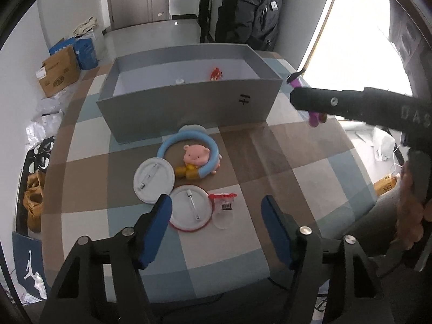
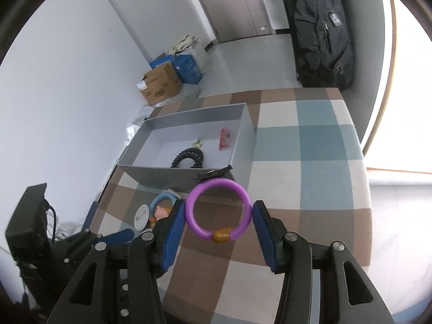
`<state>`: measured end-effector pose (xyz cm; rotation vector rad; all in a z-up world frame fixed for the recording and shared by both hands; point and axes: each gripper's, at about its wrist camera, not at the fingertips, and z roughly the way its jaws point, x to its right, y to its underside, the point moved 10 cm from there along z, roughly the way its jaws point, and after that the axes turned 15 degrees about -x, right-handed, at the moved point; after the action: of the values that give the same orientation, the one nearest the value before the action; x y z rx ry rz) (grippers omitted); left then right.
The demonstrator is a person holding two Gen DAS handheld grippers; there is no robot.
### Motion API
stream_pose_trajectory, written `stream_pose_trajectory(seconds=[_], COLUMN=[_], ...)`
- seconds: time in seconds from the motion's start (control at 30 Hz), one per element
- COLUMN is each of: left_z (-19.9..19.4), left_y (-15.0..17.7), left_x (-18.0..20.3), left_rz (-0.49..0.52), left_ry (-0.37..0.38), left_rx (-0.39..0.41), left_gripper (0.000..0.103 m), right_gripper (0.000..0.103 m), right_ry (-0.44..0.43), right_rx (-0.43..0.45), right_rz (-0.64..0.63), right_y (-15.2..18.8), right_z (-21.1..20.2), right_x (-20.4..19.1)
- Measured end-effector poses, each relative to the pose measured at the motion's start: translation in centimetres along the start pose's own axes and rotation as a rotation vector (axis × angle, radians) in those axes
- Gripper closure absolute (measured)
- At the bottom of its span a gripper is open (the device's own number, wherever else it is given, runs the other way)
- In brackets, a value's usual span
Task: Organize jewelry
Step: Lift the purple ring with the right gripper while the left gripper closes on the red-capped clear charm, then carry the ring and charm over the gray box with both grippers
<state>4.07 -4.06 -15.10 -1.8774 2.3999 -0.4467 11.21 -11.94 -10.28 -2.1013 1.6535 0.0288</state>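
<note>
My right gripper [image 2: 218, 216] is shut on a purple ring [image 2: 216, 182] with an amber bead, held above the checked table just before the grey box [image 2: 167, 174]. In the left wrist view that ring [image 1: 314, 120] shows beside the box's right end. The box [image 1: 189, 108] holds a black bracelet [image 2: 189, 156], a red packet [image 2: 224, 139] and a small white piece [image 2: 198, 142]. My left gripper [image 1: 216, 205] is open over a red-rimmed pin badge [image 1: 189, 208] and a small clear bag [image 1: 224, 205]. Beyond lie a white badge [image 1: 154, 179] and a blue ring [image 1: 172, 143] around a pink pig [image 1: 195, 155].
A person's hand [image 1: 407, 216] holds the right gripper's handle at the right edge. On the floor to the left stand a cardboard box [image 1: 58, 71] and blue cartons [image 1: 86, 50]. A dark coat [image 2: 321, 27] hangs at the back. The table's right edge borders a bright window.
</note>
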Motion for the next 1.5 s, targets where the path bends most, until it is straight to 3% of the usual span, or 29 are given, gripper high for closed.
stream_pose_trajectory(seconds=[0.2,0.43,0.67,1.13,1.5], left_z=[0.5,0.5,0.2,-3.4,-5.5], left_y=[0.0,0.3,-0.1,-3.5,-6.9], left_x=[0.5,1.0,0.7,-0.9,-2.4], left_rz=[0.042,0.054,0.012,-0.171,-0.203], left_ry=[-0.076,-0.098,-0.041,0.234,0.263], left_rx=[0.004,0.001,0.015,0.108,0.161], left_gripper=[0.065,0.087,0.089,0.089,0.089], right_gripper=[0.054,0.054,0.054,0.054,0.054], right_ry=[-0.001,-0.011,-0.023,-0.056,-0.114], right_rx=[0.01,0.024,0.031,0.053,0.077], right_rz=[0.004,0.017,0.019,-0.002,-0.056], right_y=[0.1,0.1,0.0,-0.8,-2.6], right_z=[-0.5,-1.1,-1.5,-2.1,-2.6], right_x=[0.5,0.7,0.6,-0.7,-3.3])
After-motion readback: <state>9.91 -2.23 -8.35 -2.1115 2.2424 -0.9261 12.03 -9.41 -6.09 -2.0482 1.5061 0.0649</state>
